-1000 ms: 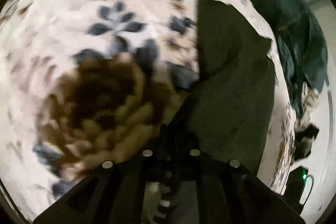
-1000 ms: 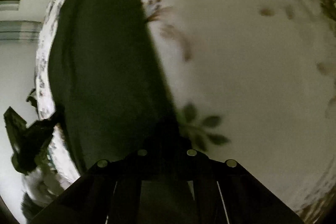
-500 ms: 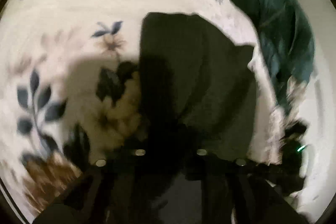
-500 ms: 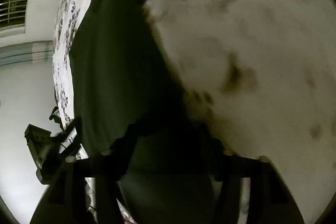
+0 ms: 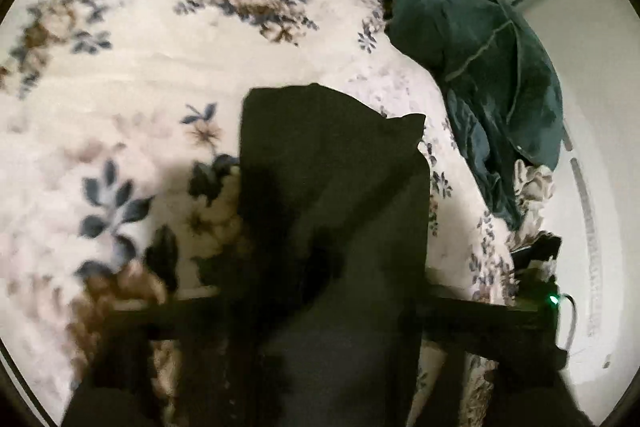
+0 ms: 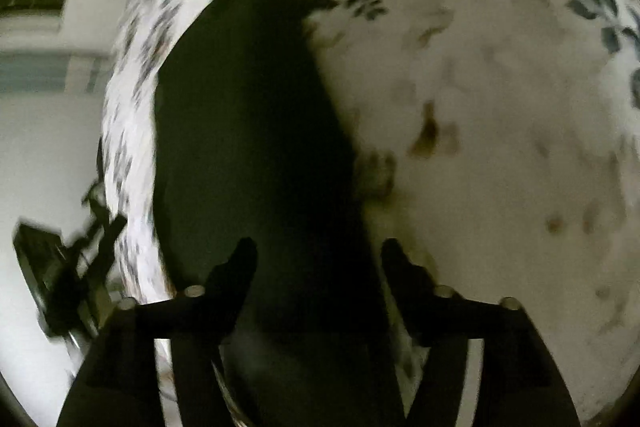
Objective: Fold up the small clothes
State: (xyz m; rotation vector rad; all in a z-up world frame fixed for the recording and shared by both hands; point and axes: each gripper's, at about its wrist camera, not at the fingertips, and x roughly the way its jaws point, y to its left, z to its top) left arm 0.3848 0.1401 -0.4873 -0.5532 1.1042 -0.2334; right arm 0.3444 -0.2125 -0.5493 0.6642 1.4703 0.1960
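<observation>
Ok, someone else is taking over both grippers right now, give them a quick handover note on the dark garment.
Right gripper: open, fingers either side of the dark garment, not clamping it.
Left gripper: too dark and blurred to tell its state.
Dark garment lies as a long strip on the floral bedspread; part of it looks folded over. A teal garment sits crumpled at the bed's far edge.
Left: finish folding the dark one, then the teal one.

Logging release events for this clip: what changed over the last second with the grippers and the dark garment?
The right gripper opened and let go of the dark garment; both grippers pulled back from it. The left gripper's state is hard to read through blur. The garment stayed on the floral bedspread, the teal cloth at the bed's edge.
</observation>
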